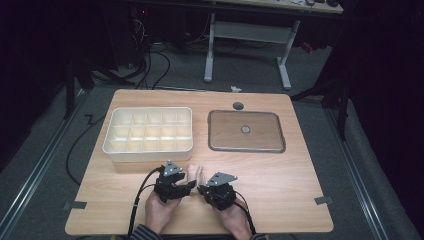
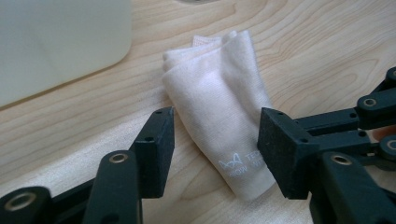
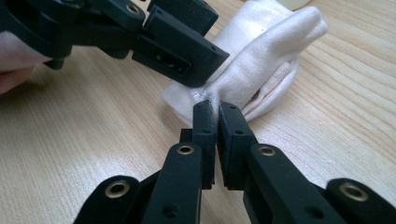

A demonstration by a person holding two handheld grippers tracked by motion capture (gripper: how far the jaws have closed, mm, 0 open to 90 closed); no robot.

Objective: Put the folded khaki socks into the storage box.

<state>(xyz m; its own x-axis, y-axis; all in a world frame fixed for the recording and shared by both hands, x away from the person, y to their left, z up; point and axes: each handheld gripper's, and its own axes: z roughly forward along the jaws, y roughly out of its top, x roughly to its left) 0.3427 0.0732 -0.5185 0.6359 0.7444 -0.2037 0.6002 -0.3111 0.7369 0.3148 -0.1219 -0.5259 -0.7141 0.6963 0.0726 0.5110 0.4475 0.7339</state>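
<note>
Mid-fold: right hand-held gripper (image 3: 216,112) pinches the folded cloth's (image 2: 219,121) edge, left hand-held gripper (image 2: 215,140) straddles it released on the worktop (image 1: 280,175); next, probably re-grip and fold over.

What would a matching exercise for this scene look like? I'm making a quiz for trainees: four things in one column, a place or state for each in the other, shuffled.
Things:
1. left hand-held gripper
2. right hand-held gripper
3. white compartment box
4. metal tray

Places or states:
A. on the far right part of the table, with a small round thing in it
B. jaws apart, the folded cloth between them, unpressed
C. on the far left part of the table
D. jaws pinched on an edge of the cloth

Pairs: 1-B, 2-D, 3-C, 4-A
</note>
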